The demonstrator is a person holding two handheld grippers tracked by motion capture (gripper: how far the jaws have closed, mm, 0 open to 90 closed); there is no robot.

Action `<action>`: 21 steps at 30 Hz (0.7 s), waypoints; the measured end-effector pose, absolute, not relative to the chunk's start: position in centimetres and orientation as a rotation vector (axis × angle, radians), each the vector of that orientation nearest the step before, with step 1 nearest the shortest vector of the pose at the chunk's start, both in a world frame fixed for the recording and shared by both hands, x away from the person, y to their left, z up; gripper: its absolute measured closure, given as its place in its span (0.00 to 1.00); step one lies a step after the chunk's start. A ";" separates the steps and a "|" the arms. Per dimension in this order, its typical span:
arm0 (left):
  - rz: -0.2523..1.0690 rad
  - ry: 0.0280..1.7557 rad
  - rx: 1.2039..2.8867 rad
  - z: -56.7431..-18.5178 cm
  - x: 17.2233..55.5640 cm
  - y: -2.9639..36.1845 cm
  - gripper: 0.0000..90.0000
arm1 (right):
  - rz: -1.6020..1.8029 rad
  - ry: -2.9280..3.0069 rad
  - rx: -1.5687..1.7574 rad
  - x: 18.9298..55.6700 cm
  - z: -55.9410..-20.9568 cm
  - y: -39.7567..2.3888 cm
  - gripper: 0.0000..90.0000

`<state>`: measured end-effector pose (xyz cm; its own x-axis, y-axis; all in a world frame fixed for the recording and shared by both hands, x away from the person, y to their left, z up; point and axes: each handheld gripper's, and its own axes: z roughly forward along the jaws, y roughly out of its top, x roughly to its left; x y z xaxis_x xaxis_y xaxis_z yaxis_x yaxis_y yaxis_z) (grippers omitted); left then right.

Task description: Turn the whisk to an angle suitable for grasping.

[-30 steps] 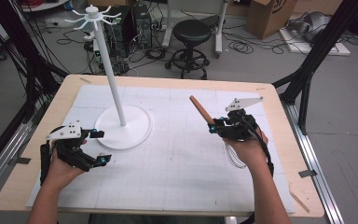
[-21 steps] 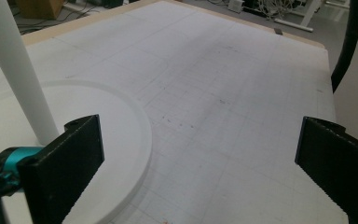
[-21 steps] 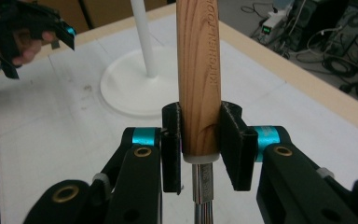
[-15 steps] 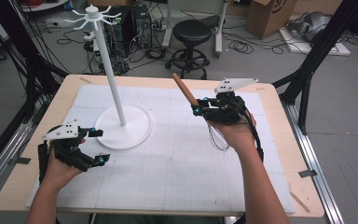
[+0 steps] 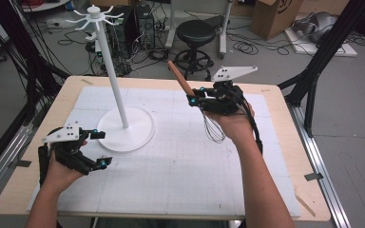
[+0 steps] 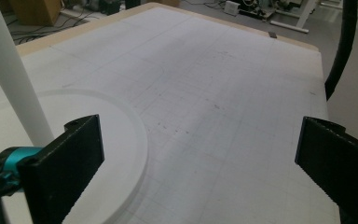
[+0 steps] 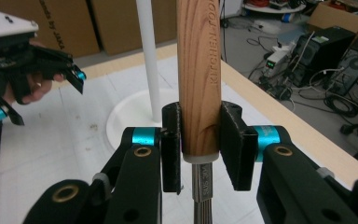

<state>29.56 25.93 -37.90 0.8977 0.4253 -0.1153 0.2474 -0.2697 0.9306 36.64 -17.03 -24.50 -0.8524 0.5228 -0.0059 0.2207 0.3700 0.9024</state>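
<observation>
A whisk with a wooden handle (image 5: pixel 178 78) and wire loops (image 5: pixel 214 128) hangs above the right half of the table. My right gripper (image 5: pixel 192 97) is shut on the handle's lower end (image 7: pixel 198 70), the pads (image 7: pixel 235 140) pressing both sides, and the handle tilts up toward the far left. A white stand (image 5: pixel 115 83) with a round base (image 5: pixel 138 130) and hooks on top (image 5: pixel 94 14) rises at the left. My left gripper (image 5: pixel 102 148) rests open beside that base, with nothing between its jaws (image 6: pixel 200 158); the pole (image 6: pixel 9 79) stands just to its left.
A white gridded mat (image 5: pixel 185 166) covers most of the wooden table (image 5: pixel 285 123). Beyond the far edge are a black stool (image 5: pixel 197 33), cardboard boxes (image 5: pixel 278 16) and cables on the floor. Black frame legs (image 5: pixel 321 57) stand off the right corner.
My right gripper has risen with the whisk and shifted left, toward the stand; the wire loops now hang clear of the mat. The left gripper has stayed put.
</observation>
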 end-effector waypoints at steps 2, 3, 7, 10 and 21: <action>0.182 0.493 1.866 -37.9 29.6 25.8 0.02 | 1.483 2.340 0.658 36.8 -24.3 -17.1 0.80; 0.182 0.490 1.872 -37.9 29.6 25.8 0.02 | 1.485 2.337 0.658 36.9 -24.3 -17.1 0.80; 0.176 0.490 1.875 -38.0 29.6 25.6 0.02 | 1.500 2.321 0.663 37.3 -24.2 -17.2 0.79; 0.175 0.488 1.876 -38.0 29.7 25.6 0.02 | 1.516 2.307 0.663 37.4 -24.1 -17.0 0.79; 0.172 0.475 1.871 -37.9 29.5 25.7 0.02 | 1.530 2.311 0.637 38.4 -22.6 -15.5 0.79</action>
